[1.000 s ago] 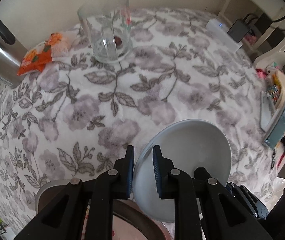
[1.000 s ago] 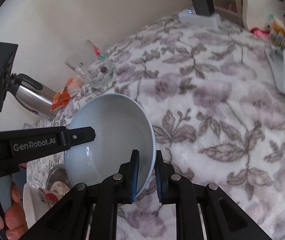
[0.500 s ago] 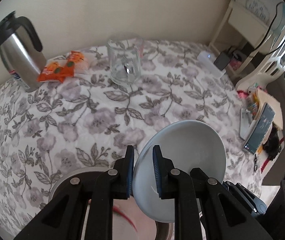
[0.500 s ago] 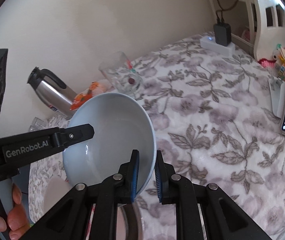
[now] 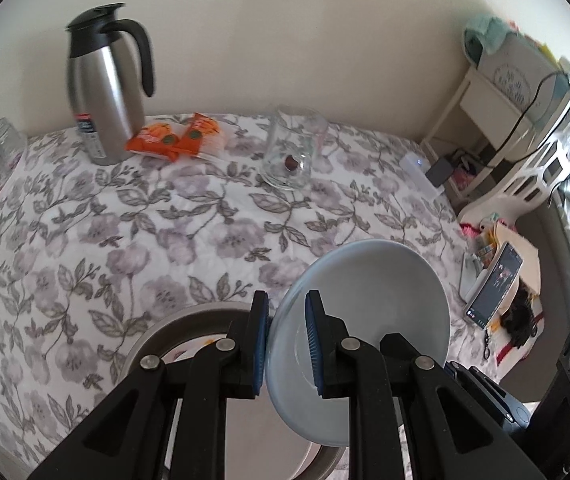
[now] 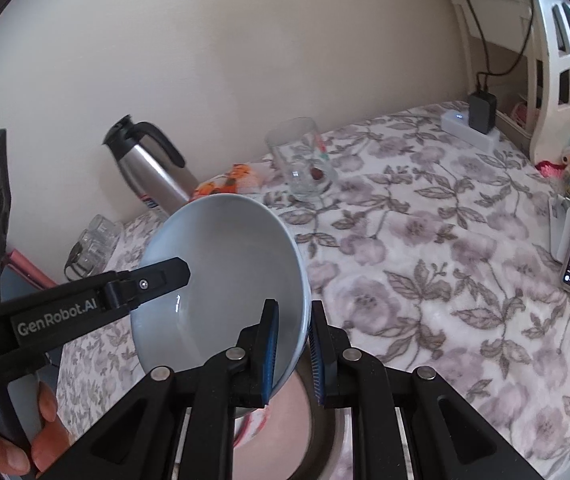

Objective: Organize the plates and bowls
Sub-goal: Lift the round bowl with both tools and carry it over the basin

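Bowl (image 5: pixel 365 312) — pale blue, tilted — has risen higher off the floral counter (image 5: pixel 125 220) over the last second, both tools clenched on opposite rims: left tool (image 5: pixel 285 340), right tool (image 6: pixel 291 352). It hangs above the grey plate (image 5: pixel 157 332) near the front edge — probably heading for stacking.

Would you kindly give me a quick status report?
Left gripper and right gripper both shut on pale bowl. Bowl tilted above metal basin. Nothing blocking.
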Demonstrator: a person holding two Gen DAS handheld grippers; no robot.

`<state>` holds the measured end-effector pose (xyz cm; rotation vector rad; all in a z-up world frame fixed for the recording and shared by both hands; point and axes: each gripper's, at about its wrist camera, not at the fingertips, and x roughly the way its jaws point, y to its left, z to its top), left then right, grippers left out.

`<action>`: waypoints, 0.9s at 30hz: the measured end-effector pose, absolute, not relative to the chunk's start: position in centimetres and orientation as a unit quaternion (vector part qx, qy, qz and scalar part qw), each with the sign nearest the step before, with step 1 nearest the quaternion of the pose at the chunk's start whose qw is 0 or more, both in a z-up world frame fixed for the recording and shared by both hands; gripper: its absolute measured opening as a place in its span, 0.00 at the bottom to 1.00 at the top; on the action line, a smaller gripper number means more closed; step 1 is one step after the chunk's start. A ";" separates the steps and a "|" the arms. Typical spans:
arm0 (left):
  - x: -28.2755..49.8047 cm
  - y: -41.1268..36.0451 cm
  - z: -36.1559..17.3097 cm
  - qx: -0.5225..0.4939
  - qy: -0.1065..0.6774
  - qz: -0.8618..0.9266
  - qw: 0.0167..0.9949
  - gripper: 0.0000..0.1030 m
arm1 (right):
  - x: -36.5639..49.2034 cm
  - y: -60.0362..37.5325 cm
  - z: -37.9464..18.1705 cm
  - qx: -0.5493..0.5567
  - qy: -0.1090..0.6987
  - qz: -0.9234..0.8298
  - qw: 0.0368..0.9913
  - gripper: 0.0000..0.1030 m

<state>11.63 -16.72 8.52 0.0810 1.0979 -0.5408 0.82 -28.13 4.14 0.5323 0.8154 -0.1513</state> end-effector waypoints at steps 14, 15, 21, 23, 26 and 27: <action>8.8 -9.5 9.4 -0.012 0.501 -0.237 0.832 0.19 | -0.6 -22.7 4.8 0.218 0.398 -0.037 0.890 0.16; 8.7 -9.1 9.2 -0.015 0.502 -0.238 0.831 0.19 | -0.7 -22.5 4.8 0.215 0.399 -0.037 0.891 0.16; 8.1 -7.7 8.0 -0.027 0.512 -0.239 0.824 0.19 | -0.8 -21.3 4.6 0.195 0.408 -0.040 0.891 0.16; 8.1 -7.6 7.7 -0.029 0.515 -0.238 0.823 0.19 | -0.6 -21.1 4.4 0.190 0.414 -0.041 0.889 0.16; 8.2 -7.2 7.1 -0.033 0.521 -0.236 0.820 0.19 | -0.4 -20.9 3.9 0.187 0.421 -0.040 0.887 0.16; 8.2 -7.2 6.9 -0.034 0.522 -0.236 0.819 0.19 | -0.3 -20.8 3.7 0.187 0.423 -0.040 0.886 0.16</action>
